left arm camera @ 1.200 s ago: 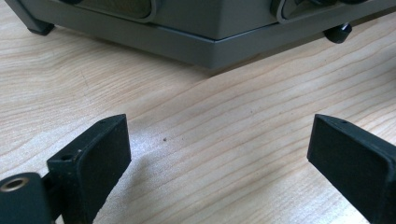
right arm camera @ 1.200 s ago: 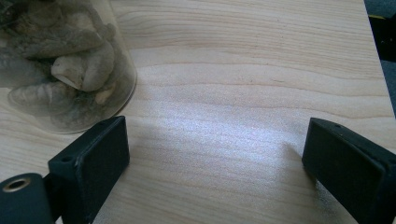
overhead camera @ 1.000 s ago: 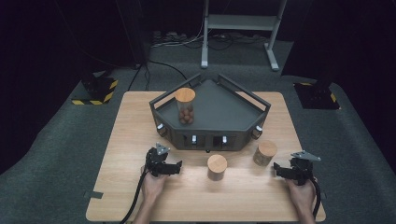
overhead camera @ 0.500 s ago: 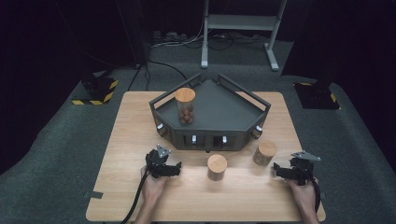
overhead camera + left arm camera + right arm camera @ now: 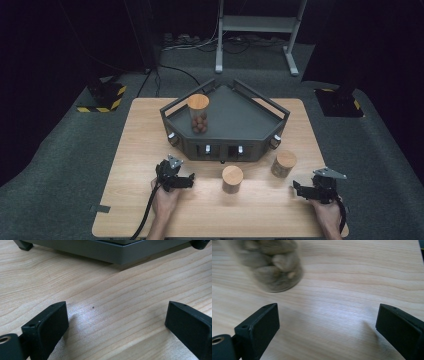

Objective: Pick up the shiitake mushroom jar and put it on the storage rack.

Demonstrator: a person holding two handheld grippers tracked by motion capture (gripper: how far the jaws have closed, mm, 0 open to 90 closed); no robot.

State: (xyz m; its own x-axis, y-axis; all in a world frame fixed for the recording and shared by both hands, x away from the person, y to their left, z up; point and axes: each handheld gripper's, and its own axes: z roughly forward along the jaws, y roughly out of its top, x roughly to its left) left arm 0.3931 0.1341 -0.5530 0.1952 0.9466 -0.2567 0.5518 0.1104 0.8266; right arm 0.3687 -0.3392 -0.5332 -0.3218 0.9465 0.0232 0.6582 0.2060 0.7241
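Three glass jars with wooden lids are in the high view. One jar [image 5: 198, 114] holding brown nuts stands in the dark grey tray [image 5: 240, 120]. Two more jars [image 5: 232, 179] [image 5: 283, 164] stand on the table in front of it. My left gripper [image 5: 189, 182] rests on the wood left of the middle jar and points right. Its jaws [image 5: 116, 307] are open over bare wood and have just been opening. My right gripper [image 5: 298, 189] lies near the front right corner and points left. Its jaws [image 5: 328, 307] are open and have just widened, with nothing between them. A blurred jar of nuts [image 5: 274, 265] stands beyond its left jaw.
The tray's grey base [image 5: 112, 252] runs across the far side of the left gripper view. The wooden table [image 5: 140, 150] sits on grey carpet. A metal stand [image 5: 255, 30] and cables lie behind it, and yellow-and-black striped blocks [image 5: 102, 97] sit on the floor.
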